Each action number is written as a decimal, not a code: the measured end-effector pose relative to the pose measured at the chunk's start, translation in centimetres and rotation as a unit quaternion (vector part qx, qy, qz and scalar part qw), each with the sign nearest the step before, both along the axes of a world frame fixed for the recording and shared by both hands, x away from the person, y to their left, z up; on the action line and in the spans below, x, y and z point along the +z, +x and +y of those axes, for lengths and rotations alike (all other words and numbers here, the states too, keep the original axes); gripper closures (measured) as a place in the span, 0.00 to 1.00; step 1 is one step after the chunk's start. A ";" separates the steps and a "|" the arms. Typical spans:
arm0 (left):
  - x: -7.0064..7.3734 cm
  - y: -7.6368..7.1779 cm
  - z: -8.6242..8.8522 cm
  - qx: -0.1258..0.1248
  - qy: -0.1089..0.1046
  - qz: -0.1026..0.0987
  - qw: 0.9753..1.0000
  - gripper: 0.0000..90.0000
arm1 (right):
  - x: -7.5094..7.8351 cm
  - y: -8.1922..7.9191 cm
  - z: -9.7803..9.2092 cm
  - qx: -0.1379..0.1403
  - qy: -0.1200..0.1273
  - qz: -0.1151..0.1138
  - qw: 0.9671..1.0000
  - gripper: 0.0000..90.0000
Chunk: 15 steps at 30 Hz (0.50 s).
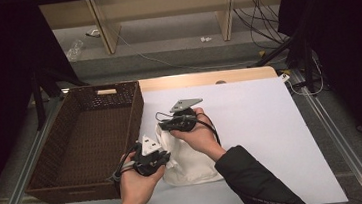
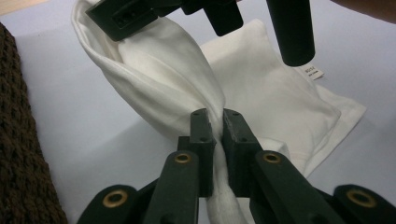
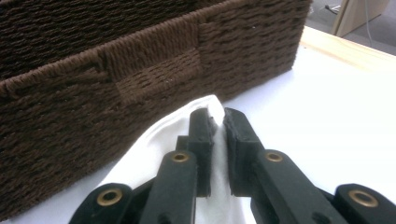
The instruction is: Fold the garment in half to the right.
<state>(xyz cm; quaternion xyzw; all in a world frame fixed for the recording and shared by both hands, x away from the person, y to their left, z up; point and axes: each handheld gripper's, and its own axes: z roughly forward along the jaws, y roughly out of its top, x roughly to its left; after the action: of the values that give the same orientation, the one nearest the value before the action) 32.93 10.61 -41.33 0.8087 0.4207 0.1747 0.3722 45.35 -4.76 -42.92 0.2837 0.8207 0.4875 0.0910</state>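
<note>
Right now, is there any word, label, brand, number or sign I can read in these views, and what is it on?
Small white tag sewn at the edge of the white cloth: dark print in short lines, too small and blurred to read.
Wicker basket, white table cover, left gripper and right gripper: no text or marks to be seen.

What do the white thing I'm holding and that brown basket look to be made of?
The white cloth looks like soft matte cotton fabric: it folds, creases and has a sewn label. The basket looks like dark brown woven cord or paper rope, with a coarse plaited texture; the exact fibre is unclear.
</note>
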 end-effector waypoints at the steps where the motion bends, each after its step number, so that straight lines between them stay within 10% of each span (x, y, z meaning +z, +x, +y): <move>1: 0.0 0.0 -0.1 0.000 -0.001 0.001 1.000 0.92 | 0.0 0.0 -0.2 -0.001 0.000 0.001 1.000 0.92; 15: 0.1 0.7 -1.4 -0.017 -0.003 0.003 1.000 0.92 | -0.1 0.4 -2.6 -0.021 0.009 0.012 1.000 0.91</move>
<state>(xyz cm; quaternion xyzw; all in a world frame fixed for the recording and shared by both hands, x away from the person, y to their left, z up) 33.61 9.16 -41.28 0.8154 0.4082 0.1644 0.3760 45.72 -7.31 -43.04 0.3071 0.8114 0.4893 0.0887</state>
